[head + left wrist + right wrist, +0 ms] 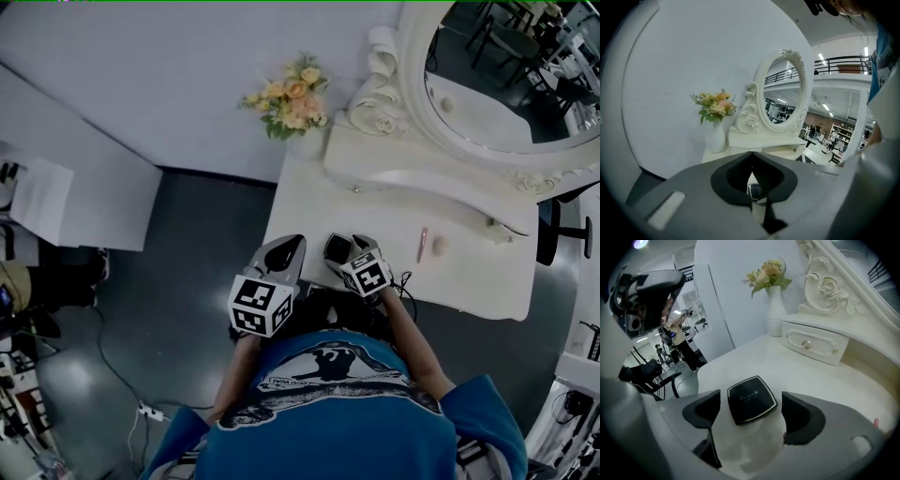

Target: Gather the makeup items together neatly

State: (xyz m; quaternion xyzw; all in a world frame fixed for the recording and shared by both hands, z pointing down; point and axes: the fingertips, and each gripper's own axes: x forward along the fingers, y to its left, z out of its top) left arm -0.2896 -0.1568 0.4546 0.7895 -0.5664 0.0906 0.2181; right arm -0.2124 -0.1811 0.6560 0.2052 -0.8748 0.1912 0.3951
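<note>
Btwn spread R tool (749, 420) jaws: black compact (752, 399), untouched, on table (811, 376).

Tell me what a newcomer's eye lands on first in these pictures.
First comes the ornate white oval mirror on the dressing table, at the head view's upper right, with peach flowers in a vase to its left in that view. Next is the black square compact, which lies on the table between the open jaws of the right gripper.
</note>
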